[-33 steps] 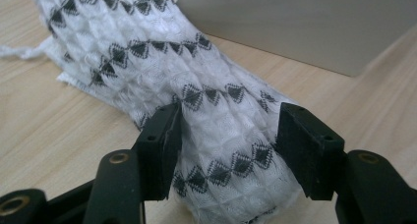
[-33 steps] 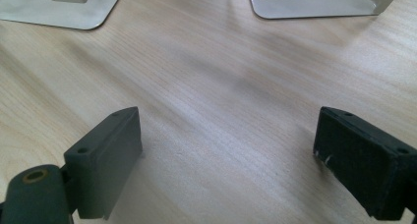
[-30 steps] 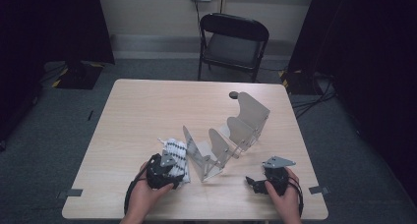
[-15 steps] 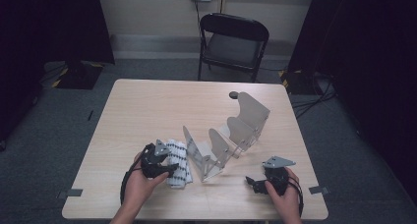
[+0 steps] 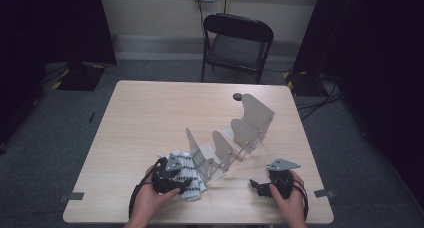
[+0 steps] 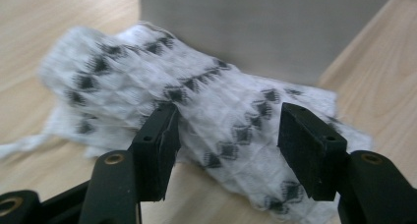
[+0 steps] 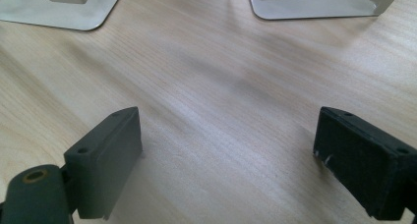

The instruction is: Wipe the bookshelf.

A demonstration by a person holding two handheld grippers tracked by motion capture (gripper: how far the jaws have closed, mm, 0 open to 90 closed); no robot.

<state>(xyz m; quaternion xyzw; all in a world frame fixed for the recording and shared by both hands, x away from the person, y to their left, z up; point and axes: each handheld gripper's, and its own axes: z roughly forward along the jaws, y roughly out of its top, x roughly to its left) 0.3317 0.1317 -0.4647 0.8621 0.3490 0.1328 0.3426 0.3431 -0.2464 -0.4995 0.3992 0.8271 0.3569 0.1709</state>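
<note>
Wooden table (image 5: 150, 118), rack (image 5: 235, 138) near its front edge; left gripper (image 6: 228, 140) clenched on patterned cloth (image 6: 206, 106) beside the rack, right gripper (image 7: 228, 160) released, holding nothing.
</note>
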